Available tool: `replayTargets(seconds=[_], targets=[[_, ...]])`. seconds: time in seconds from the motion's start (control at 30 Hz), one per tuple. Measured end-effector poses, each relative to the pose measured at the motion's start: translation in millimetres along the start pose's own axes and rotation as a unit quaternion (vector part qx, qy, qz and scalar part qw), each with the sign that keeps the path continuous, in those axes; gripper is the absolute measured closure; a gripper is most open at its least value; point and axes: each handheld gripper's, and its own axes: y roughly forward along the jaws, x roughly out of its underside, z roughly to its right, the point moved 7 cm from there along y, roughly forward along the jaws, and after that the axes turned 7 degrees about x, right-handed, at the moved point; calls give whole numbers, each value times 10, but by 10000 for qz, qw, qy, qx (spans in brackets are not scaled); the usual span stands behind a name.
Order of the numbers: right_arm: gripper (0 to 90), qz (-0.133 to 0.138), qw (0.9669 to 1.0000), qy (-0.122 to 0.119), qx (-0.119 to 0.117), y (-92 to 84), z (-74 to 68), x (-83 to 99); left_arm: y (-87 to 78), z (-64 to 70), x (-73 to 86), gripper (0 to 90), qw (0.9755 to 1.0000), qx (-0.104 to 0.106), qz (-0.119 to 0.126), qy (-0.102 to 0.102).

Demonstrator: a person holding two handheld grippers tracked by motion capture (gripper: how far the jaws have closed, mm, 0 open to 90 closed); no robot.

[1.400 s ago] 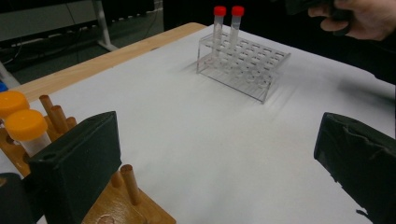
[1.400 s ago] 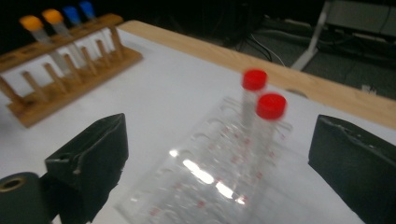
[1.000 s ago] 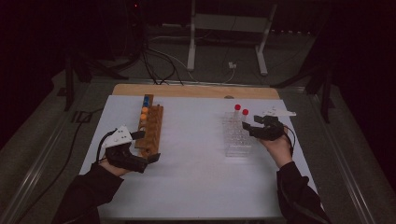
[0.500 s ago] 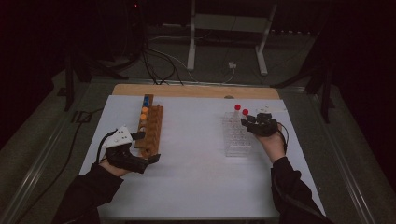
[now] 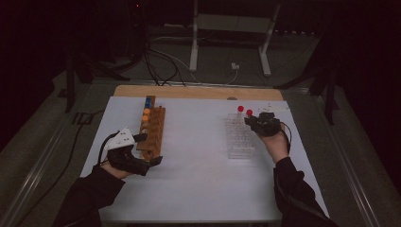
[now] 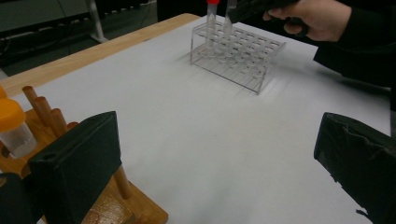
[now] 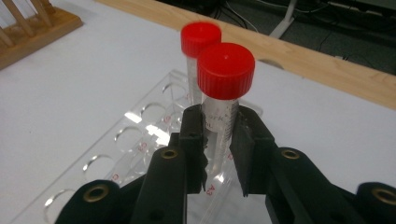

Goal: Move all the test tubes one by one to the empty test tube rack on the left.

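Note:
A clear plastic rack (image 5: 240,142) stands at the table's right with two red-capped tubes upright at its far end. My right gripper (image 7: 219,123) is shut on the nearer red-capped tube (image 7: 226,64), just below its cap; its jaws have just been closing with that tube between them. The second red-capped tube (image 7: 201,38) stands right behind it. From above, the right gripper (image 5: 249,119) reaches the rack from the right. My left gripper (image 5: 150,149) stands open at the near end of a wooden rack (image 5: 153,125), its wide jaws holding nothing.
The wooden rack holds orange-capped tubes (image 6: 11,123) and a blue-capped one (image 5: 148,100) at its far end, plus bare pegs. White paper (image 5: 198,156) covers the table between the racks. A wooden strip (image 5: 198,92) runs along the far edge.
The right gripper's jaws have closed on the nearer red-capped tube, and the right hand has shifted slightly left toward the rack. The left hand has stayed in place.

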Motion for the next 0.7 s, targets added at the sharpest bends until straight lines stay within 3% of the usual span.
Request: replayTargets(seconds=[0.47, 0.7], targets=[[750, 380, 9992, -109, 60, -335, 1, -303, 2, 27, -32, 15, 10000, 61, -11, 20], [750, 537, 9981, -254, -169, -492, -166, -383, 30, 49, -76, 15, 9999, 128, -27, 35]])
